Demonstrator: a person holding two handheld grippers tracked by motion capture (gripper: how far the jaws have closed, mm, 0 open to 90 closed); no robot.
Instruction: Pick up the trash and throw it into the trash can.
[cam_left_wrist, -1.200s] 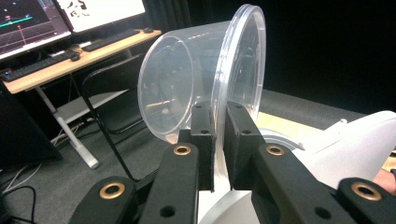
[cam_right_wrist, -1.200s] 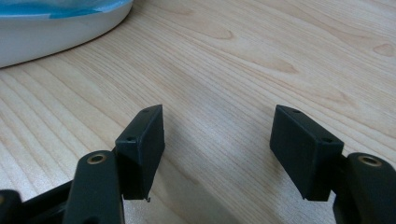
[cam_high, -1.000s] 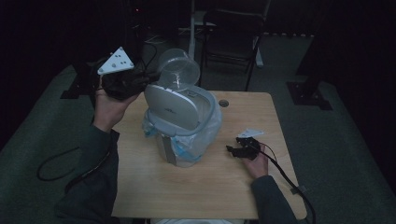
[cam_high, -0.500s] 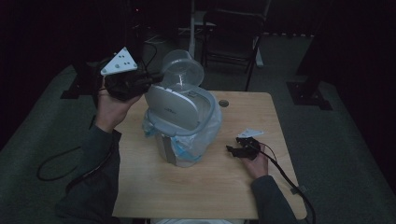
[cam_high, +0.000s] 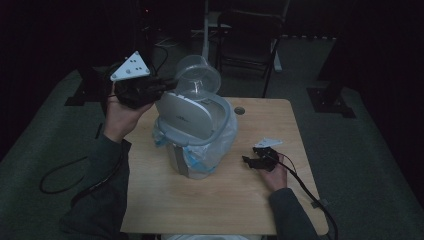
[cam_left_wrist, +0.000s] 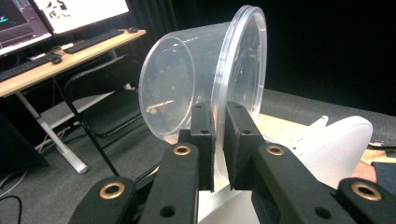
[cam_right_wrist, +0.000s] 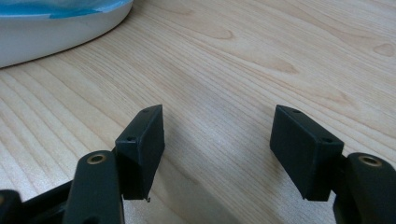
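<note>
My left gripper (cam_high: 167, 85) is raised above the table's back left, shut on the rim of a clear plastic tub (cam_high: 197, 77). The tub (cam_left_wrist: 196, 79) is tipped on its side over the white swing lid (cam_high: 187, 116) of a small bin (cam_high: 195, 145) lined with a pale blue bag. In the left gripper view the two jaws pinch the tub's wall (cam_left_wrist: 218, 135) between them. My right gripper (cam_high: 248, 160) rests low on the wooden table (cam_high: 165, 200) to the right of the bin, open, with bare wood (cam_right_wrist: 219, 126) between its jaws.
The bin's white base (cam_right_wrist: 51, 32) lies just beyond the right gripper. A folding chair (cam_high: 250, 40) stands behind the table, with a desk and monitors (cam_left_wrist: 56, 28) farther back. A round cable hole (cam_high: 239, 110) is in the table's far edge. Cables trail from both grippers.
The left gripper has shifted the tub slightly right and lower toward the bin's lid. The right gripper has stayed where it was.
</note>
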